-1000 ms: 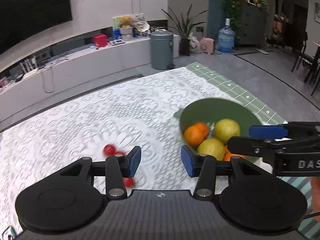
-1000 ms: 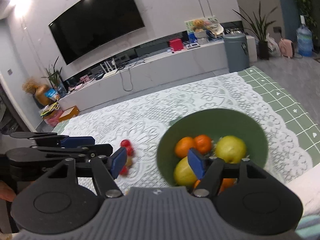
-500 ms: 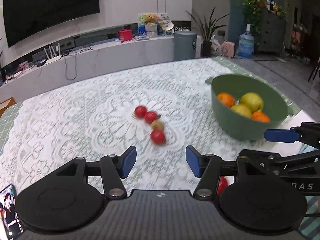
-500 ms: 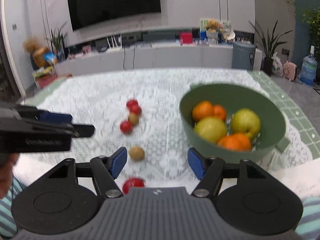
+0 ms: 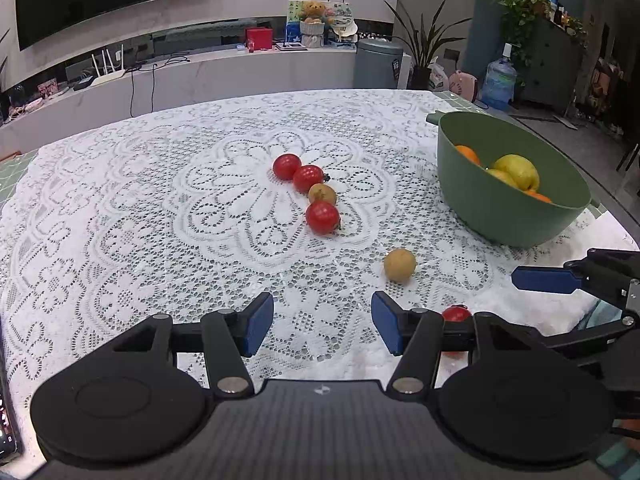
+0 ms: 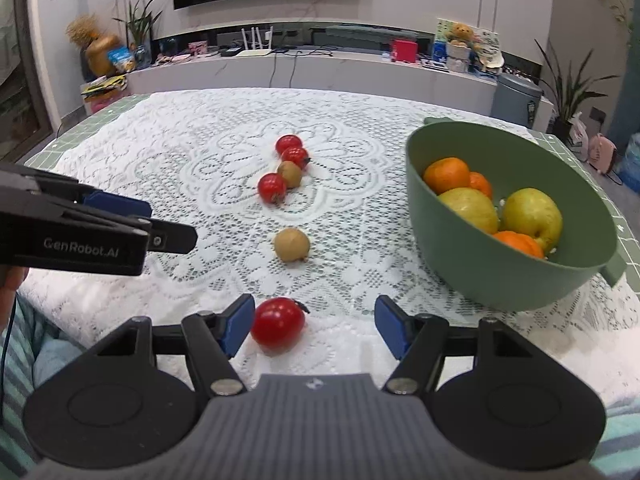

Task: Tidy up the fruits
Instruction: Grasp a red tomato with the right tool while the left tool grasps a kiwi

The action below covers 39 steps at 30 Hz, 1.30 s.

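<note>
A green bowl (image 5: 512, 216) (image 6: 500, 280) holds oranges (image 6: 446, 174) and yellow-green apples (image 6: 532, 210) at the table's right. On the lace cloth, three red tomatoes (image 5: 286, 166) (image 6: 272, 187) and a small brown fruit (image 5: 322, 194) lie in a row. A second brown fruit (image 5: 399, 265) (image 6: 291, 244) lies nearer. My left gripper (image 5: 322, 326) hovers open over bare cloth with nothing between its fingers. My right gripper (image 6: 315, 328) is open, and a lone red tomato (image 6: 278, 325) (image 5: 456, 314) lies between its fingers, close to the left pad.
A white lace tablecloth (image 5: 120, 200) covers a green mat. Each gripper shows in the other's view, the left one (image 6: 120, 220) and the right one (image 5: 560, 280). A phone (image 5: 6, 432) sits at the near left edge. A low white cabinet (image 6: 320, 68) and a grey bin (image 5: 378, 62) stand beyond the table.
Both grippers have come down and back from above the bowl toward the near table edge, levelling out. The left jaws stand wider than a second ago. The lone tomato now lies between the right fingers.
</note>
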Tool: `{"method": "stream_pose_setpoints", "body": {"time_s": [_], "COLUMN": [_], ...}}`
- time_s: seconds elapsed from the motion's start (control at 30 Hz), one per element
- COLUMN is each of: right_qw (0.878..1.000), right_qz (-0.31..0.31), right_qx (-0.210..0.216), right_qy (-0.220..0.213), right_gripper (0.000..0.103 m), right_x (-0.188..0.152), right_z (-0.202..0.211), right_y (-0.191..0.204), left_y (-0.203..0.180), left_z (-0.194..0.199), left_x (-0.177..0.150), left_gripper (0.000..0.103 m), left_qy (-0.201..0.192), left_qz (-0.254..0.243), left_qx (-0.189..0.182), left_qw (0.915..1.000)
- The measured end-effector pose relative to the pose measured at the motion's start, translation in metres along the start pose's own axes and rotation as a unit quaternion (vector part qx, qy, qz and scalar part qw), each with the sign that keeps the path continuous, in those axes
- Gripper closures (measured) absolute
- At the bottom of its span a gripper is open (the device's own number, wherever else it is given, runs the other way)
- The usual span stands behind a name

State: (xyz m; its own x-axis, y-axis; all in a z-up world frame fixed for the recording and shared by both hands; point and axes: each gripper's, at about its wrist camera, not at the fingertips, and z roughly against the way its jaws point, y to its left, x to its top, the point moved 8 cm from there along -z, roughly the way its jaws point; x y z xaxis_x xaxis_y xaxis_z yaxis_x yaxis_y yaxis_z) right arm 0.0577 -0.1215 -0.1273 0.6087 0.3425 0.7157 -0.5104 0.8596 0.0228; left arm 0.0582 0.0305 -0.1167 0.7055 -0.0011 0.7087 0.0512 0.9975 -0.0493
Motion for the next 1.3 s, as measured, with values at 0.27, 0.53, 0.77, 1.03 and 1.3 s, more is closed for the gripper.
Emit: {"method": "stream_pose_setpoints", "body": {"time_s": [0.27,0.53,0.77,1.03,1.3], "right_qw": [1.000,0.999,0.996,0.998,0.999], "right_qz": [0.013,0.017,0.018,-0.009,-0.039], "right_qx": [0.014,0.045,0.077,0.060,-0.006], "right_qy": [0.012,0.019,0.029,0.022,0.004], "right_gripper": [0.049,0.057,0.076,0.077,0.077], "right_x": [-0.003,-0.006,-0.008,-0.004,0.003], "right_z": [-0.011,-0.018,-0.023,-0.021,-0.021], "right_y": [0.007,0.016,0.025,0.011,-0.026], "left_y": [0.004,-0.002,-0.006,-0.020,-0.037], "left_z": [-0.008,-0.017,-0.018,-0.021,-0.047], "left_x": [-0.004,-0.009,-0.009,-0.001,0.016], "left_gripper": [0.041,0.041,0.047,0.053,0.059], "left_qy": [0.010,0.026,0.026,0.019,0.027], "left_qz": [0.020,0.008,0.004,-0.005,0.001], "left_qx": [-0.020,-0.023,-0.034,-0.064,-0.089], "left_qw": [0.9995,0.9994,0.9991,0.9978,0.9957]}}
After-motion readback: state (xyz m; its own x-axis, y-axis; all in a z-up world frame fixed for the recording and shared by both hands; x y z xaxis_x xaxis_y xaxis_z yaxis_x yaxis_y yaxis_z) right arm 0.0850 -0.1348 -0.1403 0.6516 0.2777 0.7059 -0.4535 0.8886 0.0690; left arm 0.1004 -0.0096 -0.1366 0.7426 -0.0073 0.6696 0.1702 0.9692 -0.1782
